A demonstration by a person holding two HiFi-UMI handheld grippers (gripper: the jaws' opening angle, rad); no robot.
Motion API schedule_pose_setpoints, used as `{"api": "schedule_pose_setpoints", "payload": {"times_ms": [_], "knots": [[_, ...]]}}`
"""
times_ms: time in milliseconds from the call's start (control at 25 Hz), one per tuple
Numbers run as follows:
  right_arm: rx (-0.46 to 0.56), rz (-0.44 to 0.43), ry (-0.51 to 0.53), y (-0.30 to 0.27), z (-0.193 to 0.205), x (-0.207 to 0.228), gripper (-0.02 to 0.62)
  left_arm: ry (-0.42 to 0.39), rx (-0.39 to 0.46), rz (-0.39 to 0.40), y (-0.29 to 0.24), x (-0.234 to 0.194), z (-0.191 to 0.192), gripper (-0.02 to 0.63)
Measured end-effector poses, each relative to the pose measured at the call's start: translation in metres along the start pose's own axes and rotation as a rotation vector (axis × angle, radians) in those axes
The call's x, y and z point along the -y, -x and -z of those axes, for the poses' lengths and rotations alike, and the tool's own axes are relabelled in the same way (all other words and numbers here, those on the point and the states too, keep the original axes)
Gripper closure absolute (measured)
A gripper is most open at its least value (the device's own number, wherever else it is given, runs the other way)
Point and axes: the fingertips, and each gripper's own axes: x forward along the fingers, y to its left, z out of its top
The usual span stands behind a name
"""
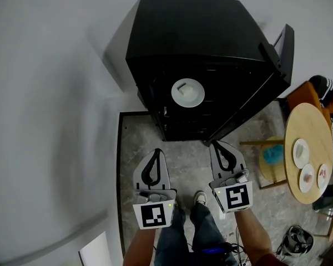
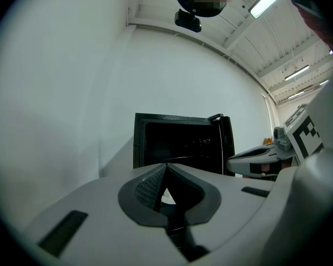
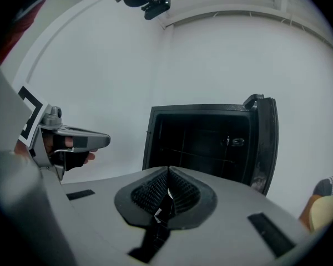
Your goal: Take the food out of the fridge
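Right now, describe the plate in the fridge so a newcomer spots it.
Find the boxy black fridge by the white wall, door open. Inside sits a round white plate holding a pale food piece. It is the only plate in that dark interior; the other plates lie on the round wooden table.

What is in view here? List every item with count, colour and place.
fridge: one, black, door open, against the white wall.
plate: one, white, on a shelf inside the fridge.
round table: one, light wood, far right.
small dishes: three, white, on the round table.
teal item: one, on a wooden stool beside the round table.
left gripper: one, grey, jaws shut, empty, before the fridge.
right gripper: one, grey, jaws shut, empty, beside the left gripper.
legs: two, blue jeans, bottom centre.
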Motion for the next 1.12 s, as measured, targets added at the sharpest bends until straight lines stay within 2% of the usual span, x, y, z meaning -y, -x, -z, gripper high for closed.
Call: {"api": "schedule_pose_setpoints", "payload": {"times_ms": [80, 200, 360, 480, 640, 760, 1120], "knots": [[0.062, 0.009, -0.022, -0.007, -0.002, -0.001, 0.572, 0.004, -0.002, 0.003, -0.003, -0.001, 0.008, 0.592], [0.030, 0.000, -0.009, -0.015, 0.015, -0.005, 0.572, 0.000, -0.010, 0.006, -0.009, -0.005, 0.023, 0.592], [0.085, 0.003, -0.030, -0.028, 0.028, -0.010, 0.572, -0.003, -0.008, 0.000, -0.018, -0.011, 0.045, 0.592], [0.070, 0.006, -0.030, -0.035, 0.048, -0.011, 0.572, -0.010, -0.010, -0.003, -0.025, -0.015, 0.064, 0.592], [-0.008, 0.002, -0.006, -0.043, 0.086, -0.011, 0.572, -0.013, -0.015, -0.013, -0.032, -0.019, 0.090, 0.592], [0.063, 0.013, -0.032, -0.052, 0.088, -0.013, 0.572, -0.019, -0.022, -0.010, -0.035, -0.019, 0.106, 0.592], [0.045, 0.013, -0.039, -0.063, 0.124, -0.015, 0.572, -0.045, -0.027, -0.014, -0.044, -0.021, 0.134, 0.592]]}}
